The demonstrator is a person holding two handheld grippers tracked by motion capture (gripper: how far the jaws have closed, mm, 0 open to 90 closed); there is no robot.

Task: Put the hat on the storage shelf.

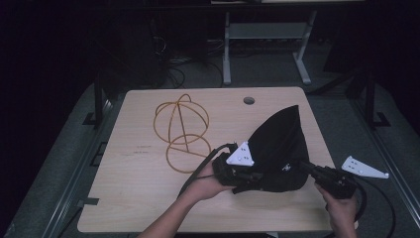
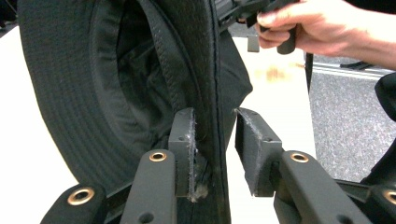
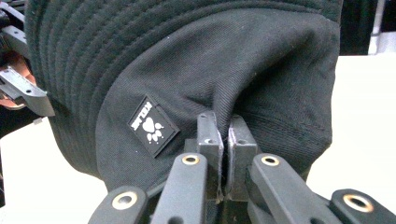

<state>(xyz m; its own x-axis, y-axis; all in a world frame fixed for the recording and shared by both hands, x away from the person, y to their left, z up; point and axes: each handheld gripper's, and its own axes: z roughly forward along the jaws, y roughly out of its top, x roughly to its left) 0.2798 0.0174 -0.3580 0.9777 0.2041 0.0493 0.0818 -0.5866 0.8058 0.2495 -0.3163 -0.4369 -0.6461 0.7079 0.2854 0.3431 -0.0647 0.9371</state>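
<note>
A: How should the black hat [image 1: 279, 148] be handled, held up above the bench [image 1: 138, 188] at four o'clock from the orange wire frame [image 1: 181, 130]?

B: The crown is best kept pinched by the right gripper [image 3: 224, 154], jaws clamped shut on cloth. The left gripper [image 2: 215, 149] is parted, the brim between unpressed; it should be regripped before pulling.

Black fabric hat [image 1: 280, 148] with a stitched, ribbed brim and a small black patch [image 3: 152, 125] bearing white lettering, a heart and a paw print. It stands raised above the counter's right half, pulled into a peak pointing away from the person, crown crumpled, one fold pinched at its lower edge, brim edge hanging between spread jaws.
</note>
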